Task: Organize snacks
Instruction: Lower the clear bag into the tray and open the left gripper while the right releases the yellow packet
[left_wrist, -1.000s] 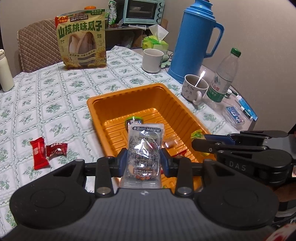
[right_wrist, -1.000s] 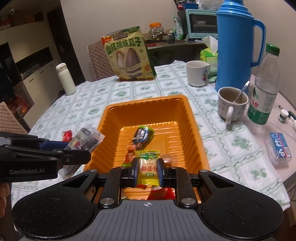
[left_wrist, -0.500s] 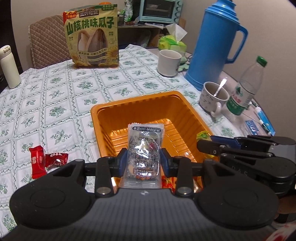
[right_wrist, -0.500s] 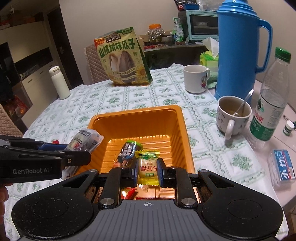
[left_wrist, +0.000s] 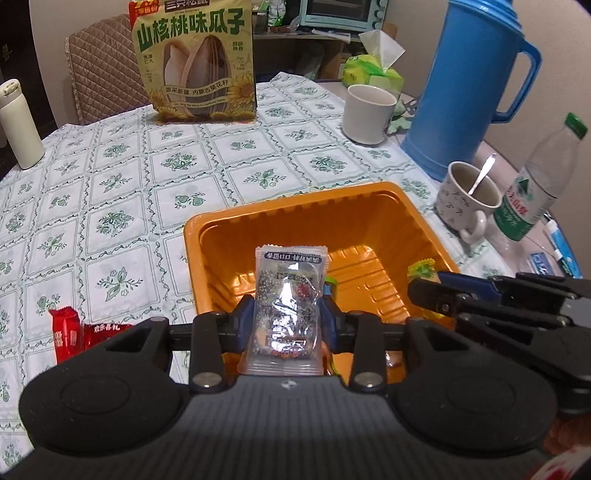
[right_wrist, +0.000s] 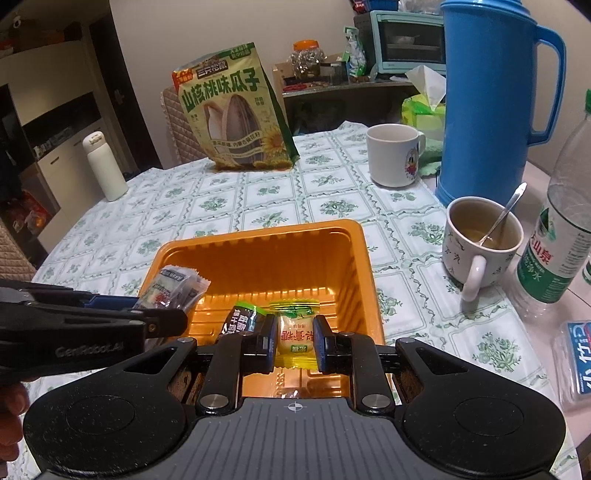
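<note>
An orange tray (left_wrist: 295, 206) (right_wrist: 258, 236) sits on the patterned tablecloth. My left gripper (left_wrist: 287, 324) is shut on a clear snack packet (left_wrist: 290, 295) and holds it above the tray's near end; it also shows in the right wrist view (right_wrist: 173, 291). My right gripper (right_wrist: 294, 341) is shut on a yellow candy packet (right_wrist: 295, 330) above the tray. A dark green-tipped snack (right_wrist: 240, 321) lies inside the tray. Two red candies (left_wrist: 79, 332) lie on the cloth left of the tray.
A big sunflower-seed bag (left_wrist: 195, 62) stands at the back. A white mug (left_wrist: 367, 112), blue thermos (left_wrist: 465, 81), cup with spoon (left_wrist: 469, 199) and water bottle (left_wrist: 539, 181) stand to the right. A white flask (left_wrist: 18, 125) stands far left.
Both grippers have pulled back and risen a little over the tray's near end, each keeping hold of its packet. The tray sits lower in both views.
</note>
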